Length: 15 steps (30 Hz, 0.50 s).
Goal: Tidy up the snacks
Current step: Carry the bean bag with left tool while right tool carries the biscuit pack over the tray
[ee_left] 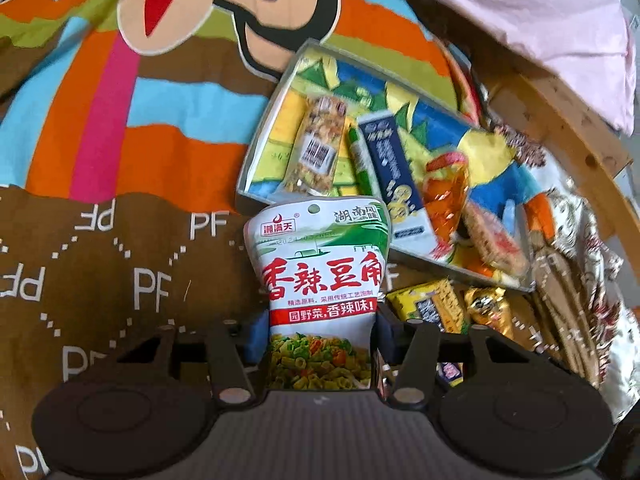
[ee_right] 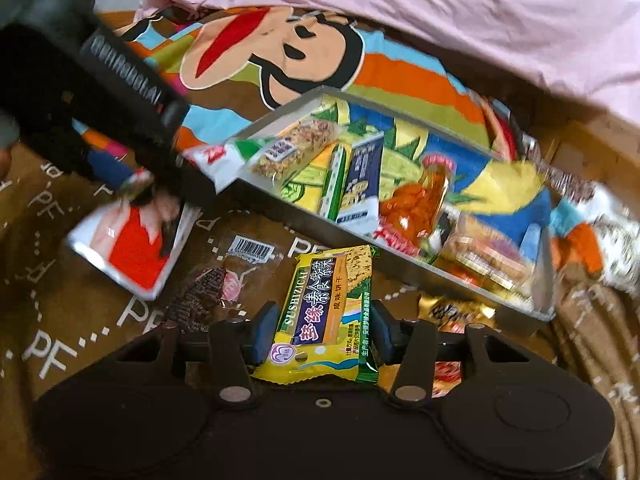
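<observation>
Left gripper [ee_left: 322,330] grips the white bean pouch [ee_left: 320,280] upright between its pads, just short of the tray [ee_left: 256,136]; right gripper [ee_right: 320,328] pinches the yellow cracker pack [ee_right: 326,312] beside that tray.

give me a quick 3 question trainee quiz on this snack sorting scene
1. True or false: the left gripper grips a white and green pouch.
2. What does the right gripper grip? A) a yellow cracker packet B) a navy carton C) nothing
3. Fill in: the navy carton lies inside the clear ____.

Key:
1. True
2. A, the yellow cracker packet
3. tray
</observation>
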Tool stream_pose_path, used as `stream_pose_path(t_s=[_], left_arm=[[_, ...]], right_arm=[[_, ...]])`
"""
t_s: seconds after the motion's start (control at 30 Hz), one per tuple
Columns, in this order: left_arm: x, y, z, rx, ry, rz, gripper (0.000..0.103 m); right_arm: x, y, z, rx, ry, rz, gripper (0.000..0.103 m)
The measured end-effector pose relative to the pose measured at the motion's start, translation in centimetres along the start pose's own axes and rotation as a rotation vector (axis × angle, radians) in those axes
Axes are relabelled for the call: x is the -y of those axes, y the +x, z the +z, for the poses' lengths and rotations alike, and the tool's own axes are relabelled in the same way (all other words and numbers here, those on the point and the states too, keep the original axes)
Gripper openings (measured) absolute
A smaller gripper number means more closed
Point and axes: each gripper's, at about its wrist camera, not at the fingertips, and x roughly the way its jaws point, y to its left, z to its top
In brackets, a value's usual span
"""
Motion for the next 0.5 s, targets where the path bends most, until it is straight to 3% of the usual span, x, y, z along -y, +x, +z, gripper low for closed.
stream_pose_path(t_s=[0.2,0.5], left_arm=[[0.8,-2.3,0.2,0.113,0.023,-0.029,0.056],[3.1,-2.8,2.6,0.338,0.067,-0.054,0.056]], right_arm=[[-0.5,-1.7,0.4,0.112,-0.121,-0.096,0.050],[2.0,-2.7,2.4,0.256,-0.136,-0.228,0.050]])
